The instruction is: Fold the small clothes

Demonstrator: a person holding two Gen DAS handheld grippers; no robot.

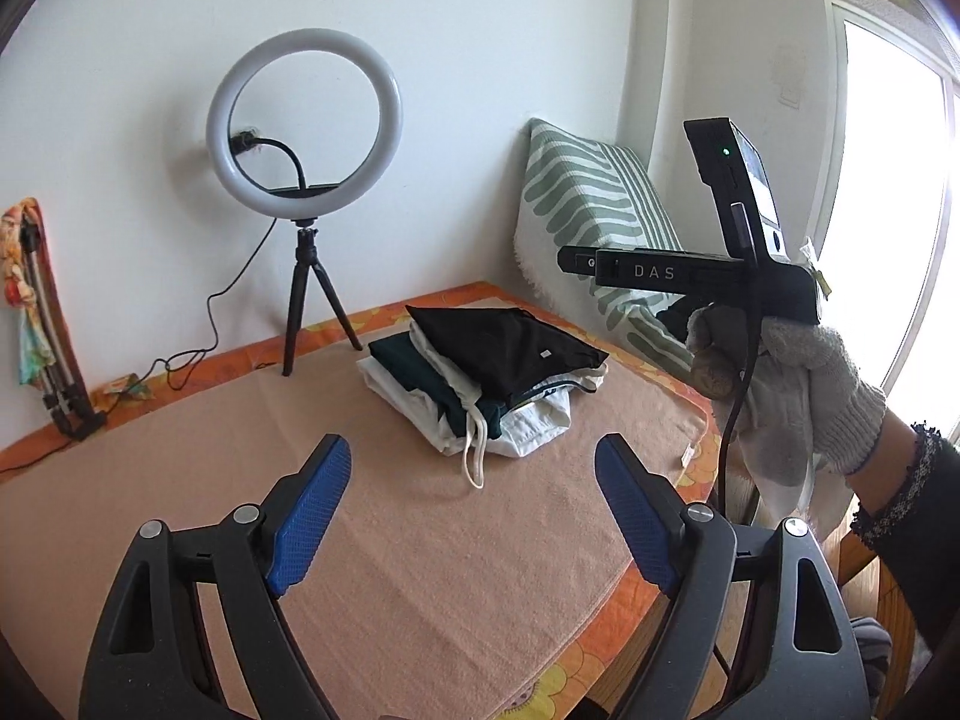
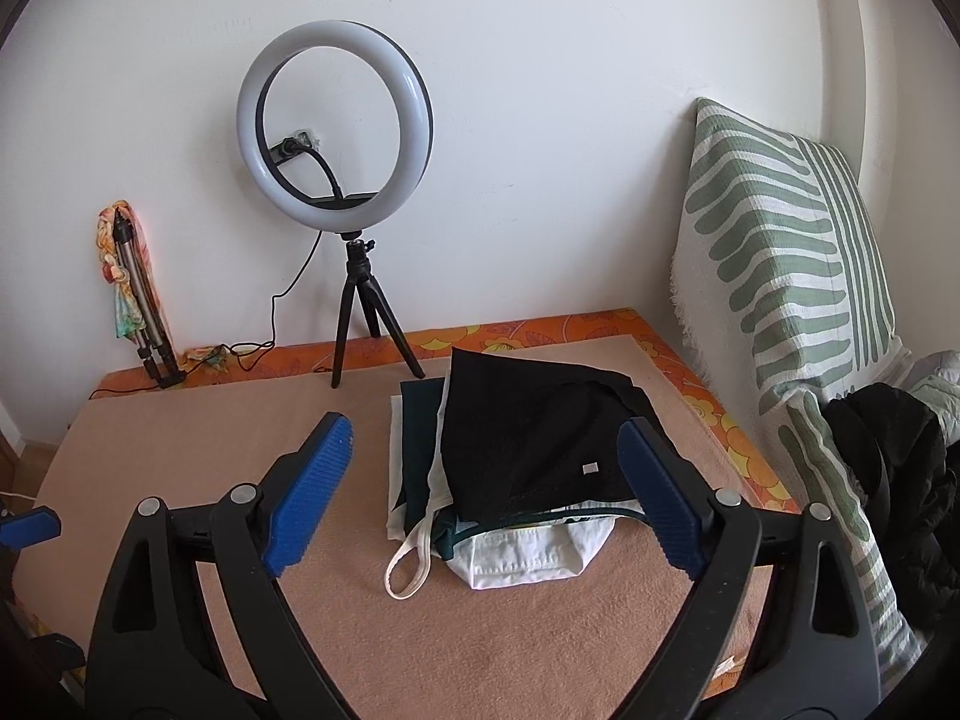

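A stack of folded small clothes (image 1: 480,378) lies on the peach towel (image 1: 420,540) at the table's far right. A black garment (image 1: 510,342) is on top, over dark green and white pieces, with a white drawstring (image 1: 474,456) trailing off the near side. My left gripper (image 1: 474,516) is open and empty, held above the towel in front of the stack. My right gripper (image 2: 486,498) is open and empty, hovering just before the stack (image 2: 510,468). The right gripper's body (image 1: 690,270), in a gloved hand, shows at the right of the left wrist view.
A ring light on a small tripod (image 1: 306,192) stands at the back with its cable running left. A folded tripod with a colourful cloth (image 1: 36,312) leans on the wall at the left. A green-striped cushion (image 2: 780,276) and dark clothes (image 2: 900,480) are at the right.
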